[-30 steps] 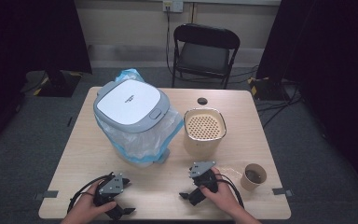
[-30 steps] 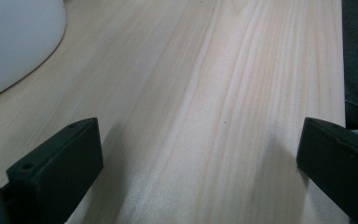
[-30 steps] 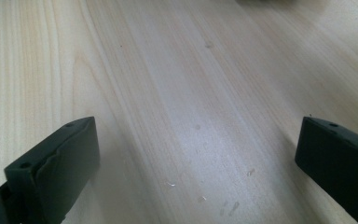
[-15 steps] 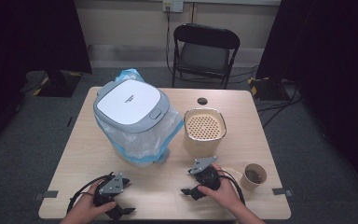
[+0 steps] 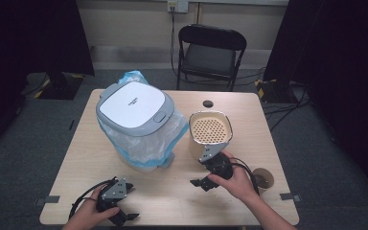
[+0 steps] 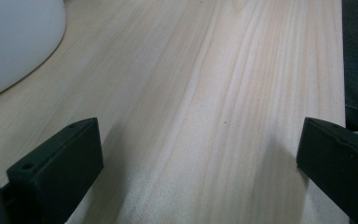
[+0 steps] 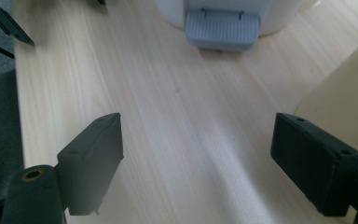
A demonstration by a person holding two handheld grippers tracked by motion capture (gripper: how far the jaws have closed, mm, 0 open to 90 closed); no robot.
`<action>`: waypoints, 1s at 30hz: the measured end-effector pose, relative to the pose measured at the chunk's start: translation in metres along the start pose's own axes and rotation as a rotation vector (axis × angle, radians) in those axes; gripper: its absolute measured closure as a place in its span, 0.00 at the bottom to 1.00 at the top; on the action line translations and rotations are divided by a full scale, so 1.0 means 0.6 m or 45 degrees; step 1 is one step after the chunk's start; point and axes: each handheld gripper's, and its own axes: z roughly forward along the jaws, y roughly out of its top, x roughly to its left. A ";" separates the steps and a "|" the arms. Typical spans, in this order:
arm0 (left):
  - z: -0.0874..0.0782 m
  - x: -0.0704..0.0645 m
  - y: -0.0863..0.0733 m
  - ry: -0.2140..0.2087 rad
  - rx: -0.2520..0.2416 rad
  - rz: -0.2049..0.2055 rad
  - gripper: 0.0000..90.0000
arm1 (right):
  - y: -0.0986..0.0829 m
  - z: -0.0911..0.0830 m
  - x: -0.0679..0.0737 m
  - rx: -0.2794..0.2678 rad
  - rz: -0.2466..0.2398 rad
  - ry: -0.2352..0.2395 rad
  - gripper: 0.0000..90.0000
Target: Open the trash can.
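A: What has changed over the last second?

B: The right gripper (image 5: 210,168) has travelled up the table (image 5: 172,196), away from the near edge. It now sits just in front of the beige bin (image 5: 210,135), very close to its wall or touching it. The left gripper (image 5: 120,203) has stayed by the near edge.

A: Are the jaws holding anything?

B: No. Both pairs are spread wide, with bare wood between them in each gripper view.

A: Where do things lie from the right gripper?

B: The beige bin's wall rises just beside its right jaw. Straight ahead is the grey pedal (image 7: 222,29) of the white pedal bin (image 5: 136,125), which wears a blue-edged plastic liner. A paper cup (image 5: 262,178) stands behind the hand, near the table corner.

A: So what does the move mean?

B: I judge the right hand is closing in on one of the bins, likely the beige one; nothing is gripped yet.
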 end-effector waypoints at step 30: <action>0.000 0.000 0.000 0.003 0.000 0.003 0.00 | 0.137 -0.120 -0.026 -0.039 -0.061 -0.089 0.19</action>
